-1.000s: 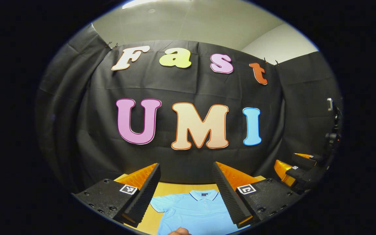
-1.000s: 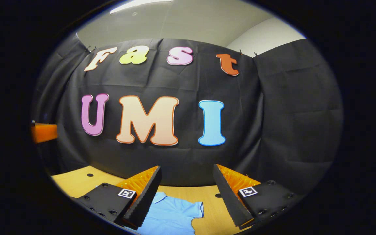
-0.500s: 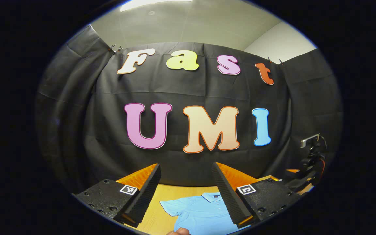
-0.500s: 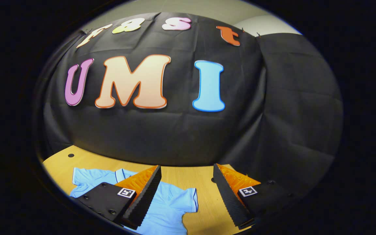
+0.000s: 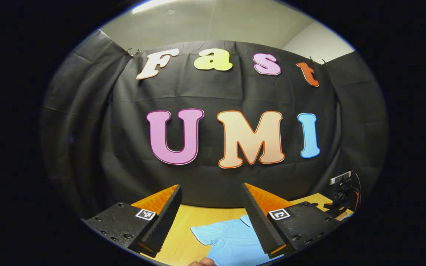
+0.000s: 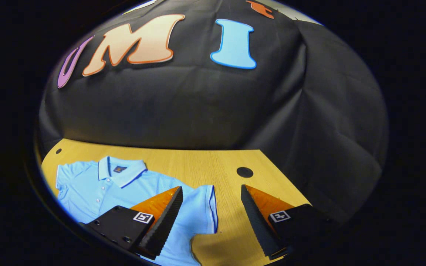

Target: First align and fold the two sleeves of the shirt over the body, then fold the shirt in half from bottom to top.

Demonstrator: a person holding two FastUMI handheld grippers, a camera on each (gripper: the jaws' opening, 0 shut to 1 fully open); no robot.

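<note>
At the bottom of the right gripper view, the right gripper (image 6: 212, 218) hovers with fingers apart, holding nothing, over the near sleeve (image 6: 202, 210) of the light-blue polo shirt (image 6: 98, 184), which lies flat on the wooden table (image 6: 198, 162) at lower left. Pinching that sleeve at its banded cuff and carrying it square across the body should keep the fold straight. The left gripper (image 5: 212, 218) is also spread and empty. Count: one shirt, two grippers, probably two table holes (image 6: 244, 171).
</note>
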